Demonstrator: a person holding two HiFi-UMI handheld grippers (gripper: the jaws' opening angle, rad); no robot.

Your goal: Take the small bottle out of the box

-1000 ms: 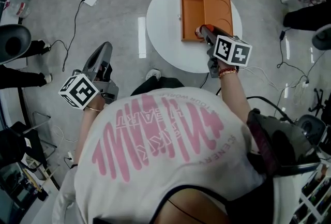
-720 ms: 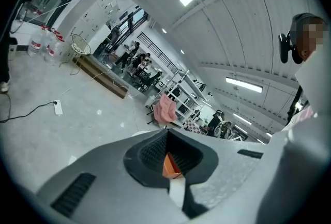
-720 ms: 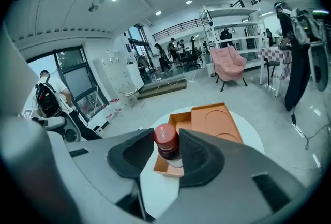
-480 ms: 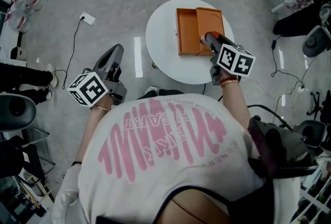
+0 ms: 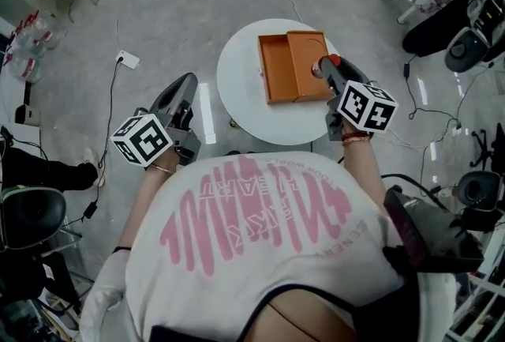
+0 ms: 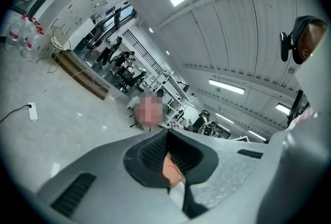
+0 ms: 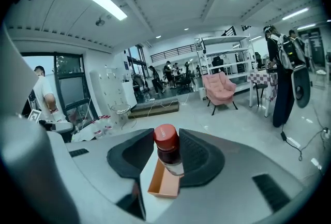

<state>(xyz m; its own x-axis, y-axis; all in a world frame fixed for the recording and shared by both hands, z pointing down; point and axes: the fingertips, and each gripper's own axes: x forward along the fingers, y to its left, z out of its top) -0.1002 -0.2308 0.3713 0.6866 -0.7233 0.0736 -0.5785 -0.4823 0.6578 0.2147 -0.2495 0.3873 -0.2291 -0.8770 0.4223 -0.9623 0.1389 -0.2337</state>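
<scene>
The right gripper (image 5: 324, 66) is clamped on the small clear-walled bottle with a red screw cap (image 7: 167, 151). Both dark ribbed pads (image 7: 199, 158) bear on the bottle body, and the bottle stands upright between them, cap uppermost. In the head view the bottle is over the right edge of the shallow, open orange rectangular box (image 5: 286, 68). In the right gripper view the box appears below the bottle base; whether the base still touches the box cannot be determined.

The box lies flat on the round white table (image 5: 245, 95), reaching from the centre towards the table's right edge, with its two halves side by side.

The left gripper (image 5: 186, 83) is off the table, beyond its left edge, over the grey floor (image 5: 158, 9). Its jaws are closed with the tips together and nothing grasped. Its marker cube (image 5: 142, 139) faces upward.
</scene>
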